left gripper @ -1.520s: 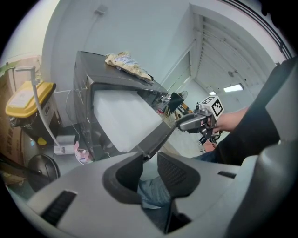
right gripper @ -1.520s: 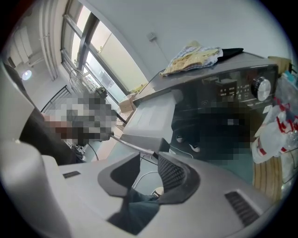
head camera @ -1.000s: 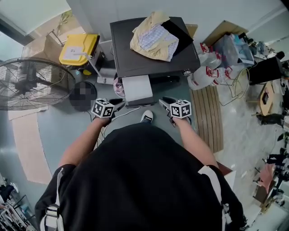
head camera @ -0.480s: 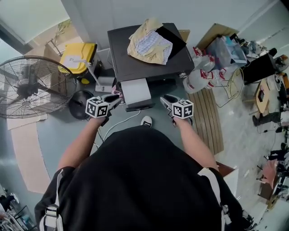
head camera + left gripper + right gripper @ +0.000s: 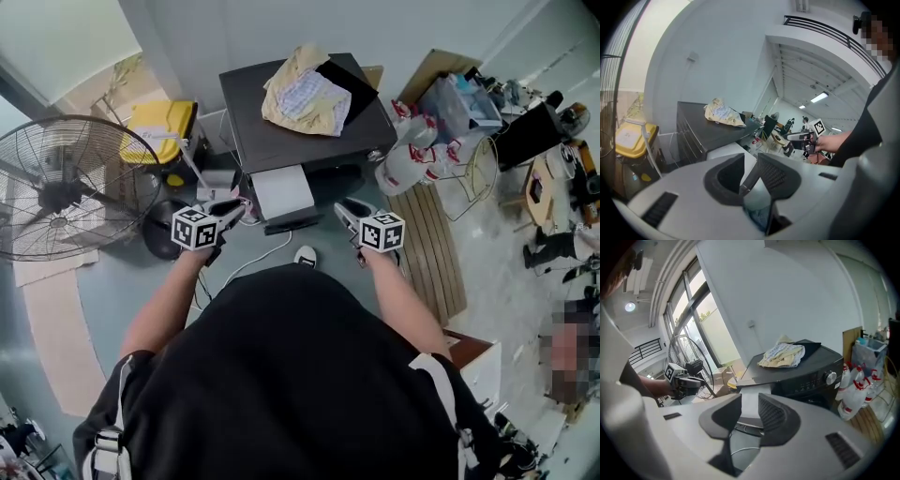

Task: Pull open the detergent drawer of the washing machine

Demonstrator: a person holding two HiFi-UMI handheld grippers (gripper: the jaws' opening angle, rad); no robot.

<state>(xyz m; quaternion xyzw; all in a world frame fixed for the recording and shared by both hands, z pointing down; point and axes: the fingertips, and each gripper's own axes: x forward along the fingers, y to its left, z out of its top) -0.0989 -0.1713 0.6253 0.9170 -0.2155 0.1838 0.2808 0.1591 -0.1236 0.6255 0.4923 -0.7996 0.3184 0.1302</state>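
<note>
Hovering with left tool (image 5: 228,208) released at 8 o'clock of pulled-out detergent drawer (image 5: 283,190); holding right tool (image 5: 348,210) at 4 o'clock, jaws just narrowing, grasping nothing.

Both bare forearms (image 5: 164,305) are extending forward; the grey left gripper (image 5: 750,176) is holding empty jaws apart, while the grey right gripper (image 5: 750,416) has just been closing its parted, empty jaws slightly.

crumpled cloth (image 5: 302,94) atop dark washing machine (image 5: 277,142)
</note>
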